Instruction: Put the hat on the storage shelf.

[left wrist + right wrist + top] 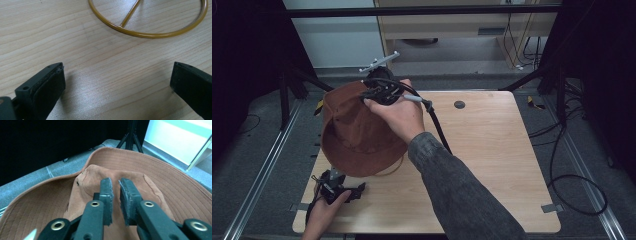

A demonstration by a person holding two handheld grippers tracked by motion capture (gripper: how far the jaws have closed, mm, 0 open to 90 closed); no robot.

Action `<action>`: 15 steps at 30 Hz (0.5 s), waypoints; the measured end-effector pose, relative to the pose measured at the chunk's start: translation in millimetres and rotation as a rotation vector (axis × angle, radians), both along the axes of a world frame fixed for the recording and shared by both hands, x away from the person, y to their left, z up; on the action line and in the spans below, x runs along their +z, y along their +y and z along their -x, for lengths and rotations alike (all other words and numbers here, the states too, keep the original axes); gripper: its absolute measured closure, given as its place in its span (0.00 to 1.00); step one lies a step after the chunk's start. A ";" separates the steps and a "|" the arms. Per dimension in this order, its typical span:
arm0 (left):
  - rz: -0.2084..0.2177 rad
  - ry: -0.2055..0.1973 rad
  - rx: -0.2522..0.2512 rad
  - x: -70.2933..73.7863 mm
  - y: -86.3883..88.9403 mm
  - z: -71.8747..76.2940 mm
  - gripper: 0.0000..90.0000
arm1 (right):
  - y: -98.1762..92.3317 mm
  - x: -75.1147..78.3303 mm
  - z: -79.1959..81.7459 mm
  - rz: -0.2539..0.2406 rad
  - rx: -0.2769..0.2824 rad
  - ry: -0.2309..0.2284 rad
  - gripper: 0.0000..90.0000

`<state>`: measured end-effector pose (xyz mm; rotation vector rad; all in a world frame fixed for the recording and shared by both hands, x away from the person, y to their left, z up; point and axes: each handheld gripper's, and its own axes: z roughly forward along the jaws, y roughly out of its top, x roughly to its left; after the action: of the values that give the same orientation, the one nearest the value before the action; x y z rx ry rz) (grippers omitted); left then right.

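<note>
Hat perched on a stand, right tongs parted just above its crown

Brown brimmed hat (354, 132) sits raised over the counter's (492, 165) left side, likely resting on the yellow wire stand (147, 33) whose ring base lies on the wood. Right tongs (115, 195) hover at the crown with a narrow gap and nothing pinched, probably just letting go. Left tongs (116, 82) are spread wide and empty, low by the ring, seemingly ready to steady it.

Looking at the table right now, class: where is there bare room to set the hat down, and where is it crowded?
Free: the table's whole right side, from the person's sleeve across to the right edge, bare but for a dark round hole near the far edge. Crowded: the left side, with the brown hat, both grippers and the yellow ring.
</note>
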<state>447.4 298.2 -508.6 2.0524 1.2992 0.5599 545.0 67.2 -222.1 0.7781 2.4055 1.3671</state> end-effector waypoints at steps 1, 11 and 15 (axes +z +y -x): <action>0.000 0.000 0.000 0.0 0.0 0.0 0.00 | -0.5 0.2 0.0 -0.003 -0.001 -0.002 0.85; 0.000 0.000 0.000 0.0 0.0 0.0 0.00 | -5.0 1.9 5.3 0.004 0.006 -0.005 0.72; 0.000 0.000 0.000 0.0 0.0 0.0 0.00 | -14.4 3.9 11.0 0.007 0.007 -0.010 0.65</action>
<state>447.4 298.2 -508.6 2.0522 1.2994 0.5597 534.0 52.8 -218.2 0.7598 2.4066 1.3619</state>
